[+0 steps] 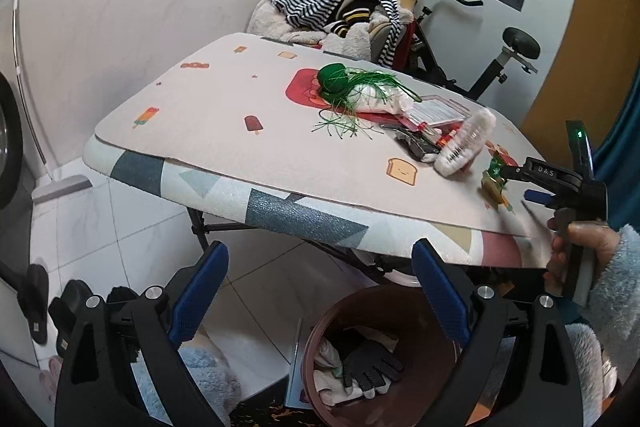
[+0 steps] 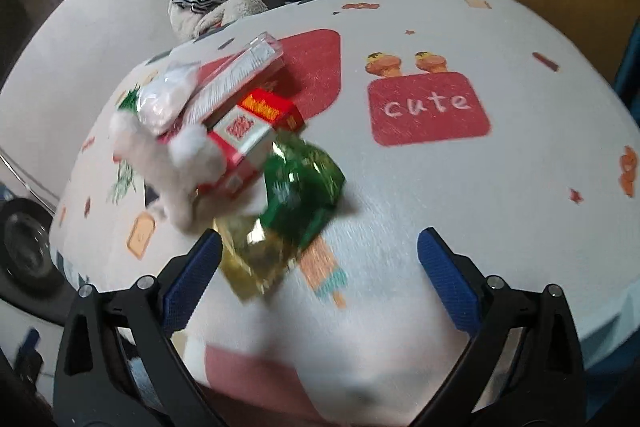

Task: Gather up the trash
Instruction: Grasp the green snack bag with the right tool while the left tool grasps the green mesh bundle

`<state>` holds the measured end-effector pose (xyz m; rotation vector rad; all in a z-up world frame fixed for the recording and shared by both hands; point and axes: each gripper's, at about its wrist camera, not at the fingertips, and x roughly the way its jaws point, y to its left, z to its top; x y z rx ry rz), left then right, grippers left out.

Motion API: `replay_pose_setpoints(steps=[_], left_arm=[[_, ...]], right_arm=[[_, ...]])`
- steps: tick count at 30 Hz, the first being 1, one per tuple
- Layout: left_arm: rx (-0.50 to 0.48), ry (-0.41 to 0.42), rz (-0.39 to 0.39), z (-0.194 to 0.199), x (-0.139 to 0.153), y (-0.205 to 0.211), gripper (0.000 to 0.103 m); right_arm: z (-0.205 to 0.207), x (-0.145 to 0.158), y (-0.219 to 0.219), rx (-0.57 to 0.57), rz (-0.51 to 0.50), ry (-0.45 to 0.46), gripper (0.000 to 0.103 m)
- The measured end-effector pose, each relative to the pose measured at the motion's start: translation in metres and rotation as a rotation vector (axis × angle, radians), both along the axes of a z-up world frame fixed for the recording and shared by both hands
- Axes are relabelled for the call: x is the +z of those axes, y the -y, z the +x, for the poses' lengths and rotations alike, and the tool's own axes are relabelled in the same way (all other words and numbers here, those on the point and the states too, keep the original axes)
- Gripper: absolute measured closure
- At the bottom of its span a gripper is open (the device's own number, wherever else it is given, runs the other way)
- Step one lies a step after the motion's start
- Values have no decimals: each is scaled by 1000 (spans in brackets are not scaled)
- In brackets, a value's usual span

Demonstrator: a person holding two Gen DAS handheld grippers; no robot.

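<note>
Two blue-padded fingers of the left hand-held gripper (image 1: 320,291) fill the bottom of the left wrist view, spread wide apart with nothing between them. Behind and below them, at bottom centre, stands a round brown plastic bin (image 1: 320,379) on the white tiled floor, with a black glove (image 1: 370,367) and pale crumpled scraps inside. Above it stretches the cartoon-printed tabletop (image 1: 208,99). A green tinsel bundle (image 1: 344,87) lies at its centre, with a clear plastic case (image 1: 438,111) and a white fluffy strip (image 1: 464,147) to the right. At the right edge of the frame, a hand in a fluffy pale-blue sleeve (image 1: 588,247) holds the right hand-held gripper (image 1: 516,183), whose tips sit at a crumpled green and gold foil wrapper (image 1: 494,175); contact cannot be told here.

From the right wrist view, blurred, the right hand-held gripper (image 2: 320,267) is wide open and empty. The foil wrapper (image 2: 288,203) lies on the tabletop (image 2: 460,203) at frame centre, its gold end just beside the left blue pad. A red and white carton (image 2: 252,131), the fluffy strip (image 2: 176,163) and the clear case (image 2: 240,75) cluster in the upper left.
</note>
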<state>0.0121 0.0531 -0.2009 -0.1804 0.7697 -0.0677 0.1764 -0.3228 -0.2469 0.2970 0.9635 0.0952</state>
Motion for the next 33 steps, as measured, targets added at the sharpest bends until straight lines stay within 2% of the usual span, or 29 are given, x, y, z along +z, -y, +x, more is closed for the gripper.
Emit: replay_pose_setpoints(steps=[3, 5, 7, 10, 15, 21, 25, 29, 33], left_arm=[[9, -13, -5, 7, -2, -1, 12], [27, -29, -16, 11, -3, -4, 12], [46, -53, -75, 17, -5, -10, 12], [76, -73, -167, 26, -7, -23, 17], [79, -81, -239, 49, -3, -36, 35], [16, 21, -169, 108, 27, -37, 36], [-26, 67, -180, 164, 38, -34, 39], [-20, 27, -195, 235, 29, -25, 47], [-33, -57, -223, 293, 8, -15, 49]], right_arm=[[14, -8, -2, -13, 7, -31, 20], [17, -7, -6, -8, -15, -17, 27], [20, -6, -15, 39, -65, -11, 50], [16, -4, -26, 108, -102, 12, 63], [3, 8, -25, 119, -92, 78, 66], [-11, 29, -13, 92, -36, 153, 67], [-17, 32, -6, 69, -4, 164, 67], [-22, 29, 0, 47, 21, 154, 67], [-29, 27, 6, 32, 36, 146, 67]])
